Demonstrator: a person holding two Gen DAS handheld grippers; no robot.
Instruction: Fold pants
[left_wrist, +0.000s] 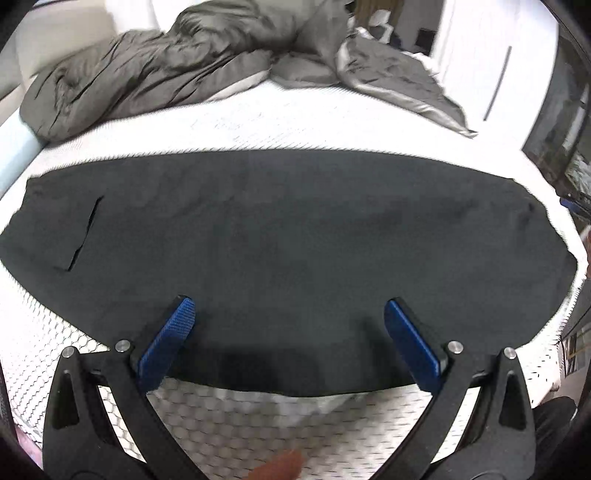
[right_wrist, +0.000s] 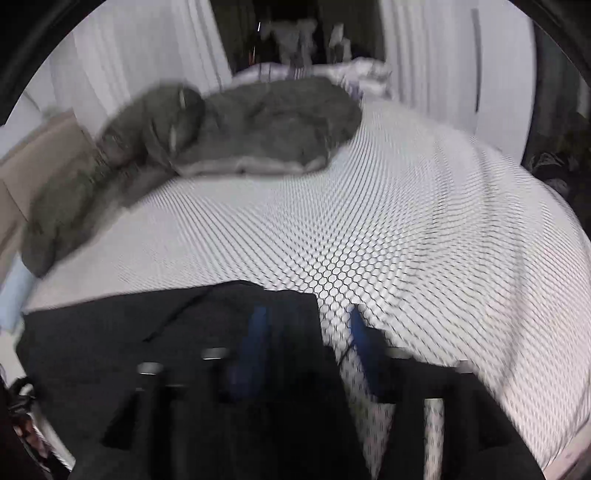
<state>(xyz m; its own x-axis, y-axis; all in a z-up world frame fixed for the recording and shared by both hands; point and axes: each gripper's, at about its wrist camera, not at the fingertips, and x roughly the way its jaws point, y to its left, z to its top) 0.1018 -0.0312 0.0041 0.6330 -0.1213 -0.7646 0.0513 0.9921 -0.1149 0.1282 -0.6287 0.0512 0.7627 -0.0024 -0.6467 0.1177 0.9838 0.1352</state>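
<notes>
The black pants (left_wrist: 288, 229) lie flat and spread crosswise on the white, hexagon-patterned mattress (left_wrist: 258, 424), with a pocket slit near their left end. My left gripper (left_wrist: 288, 302) hovers open over the pants' near edge, its blue pads (left_wrist: 173, 332) wide apart with nothing pinched. The right wrist view is blurred. There the pants (right_wrist: 129, 332) fill the lower left, their corner ending near my right gripper (right_wrist: 308, 314). That gripper stands open: one blue pad (right_wrist: 258, 332) is over the cloth, the other over bare mattress (right_wrist: 424, 240).
A crumpled grey duvet (left_wrist: 177, 70) lies along the far side of the bed and shows as the grey duvet (right_wrist: 258, 129) in the right view. White wardrobe doors (left_wrist: 491, 55) stand behind. The mattress edge drops off at the right. A fingertip (left_wrist: 280, 469) shows at the bottom.
</notes>
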